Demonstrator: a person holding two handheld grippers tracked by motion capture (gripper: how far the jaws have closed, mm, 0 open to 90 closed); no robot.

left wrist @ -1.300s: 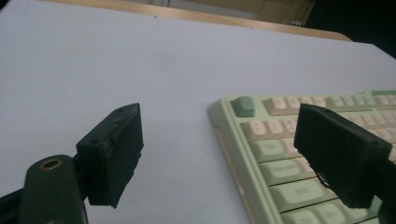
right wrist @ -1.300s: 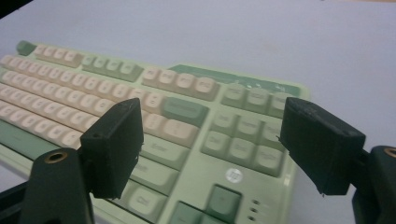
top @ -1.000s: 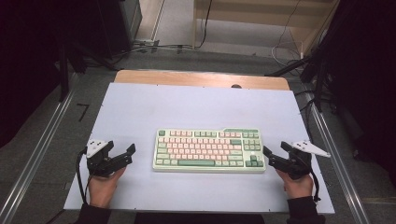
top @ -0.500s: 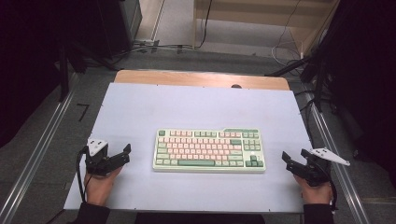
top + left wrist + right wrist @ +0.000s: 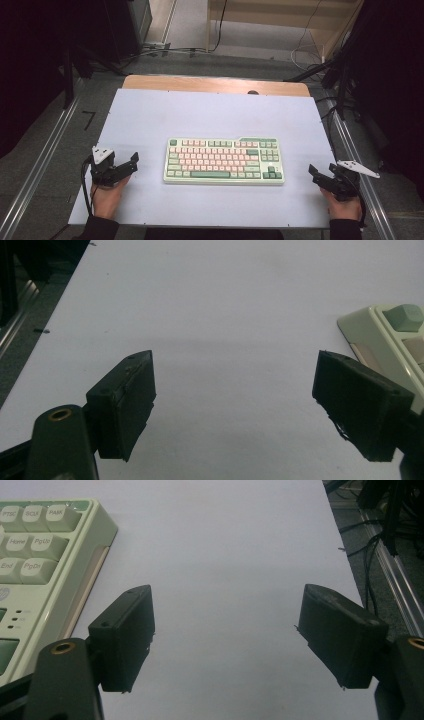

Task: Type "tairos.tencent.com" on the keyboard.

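Centrally, the keyboard (image 5: 224, 161) lies flat on the white tabletop (image 5: 210, 115), with the left tongs (image 5: 134, 161) and right tongs (image 5: 314, 172) flanking it, both wide and empty. Closing in evenly on both short ends should keep it square.

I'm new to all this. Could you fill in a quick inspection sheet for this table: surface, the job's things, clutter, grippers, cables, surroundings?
Surface: white table, bare around the keyboard, wooden strip at its far edge.
Job's things: keyboard, green and pink keys, flat near the table's middle, untouched.
Clutter: nothing seen.
Grippers: left gripper open, beside the keyboard's left end; right gripper open, off its right end, near the table's edge.
Cables: a cable trails from the left gripper; more lie on the floor behind the table.
Surroundings: dark, with metal rails along both sides.
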